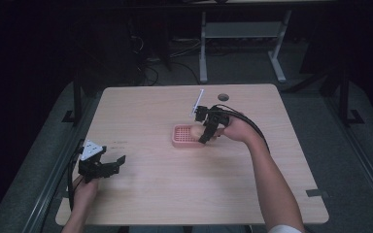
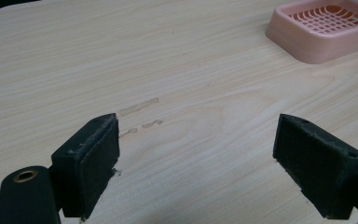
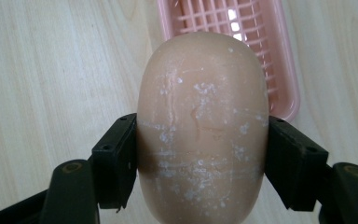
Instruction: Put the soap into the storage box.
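My right gripper point(image 1: 206, 134) is shut on a tan oval bar of soap point(image 3: 201, 126), its two black pads pressed against the bar's sides. The soap point(image 1: 195, 130) hangs over the near end of a pink soap dish point(image 1: 182, 136) with a slotted grid floor point(image 3: 223, 23), in the middle of the wooden table. Whether the bar touches the dish I cannot tell. My left gripper point(image 1: 118, 165) rests near the table's front left, open, its pads point(image 2: 93, 156) wide apart over bare wood. The pink dish point(image 2: 324, 30) shows far off at the upper right of the left gripper view.
A thin white stick-like object point(image 1: 197, 102) lies on the table just behind the right gripper. A round cable hole point(image 1: 222, 97) sits near the far edge. Faint scuff marks point(image 2: 139, 107) streak the wood ahead of the left gripper. Desk legs point(image 1: 203, 48) stand beyond the table.
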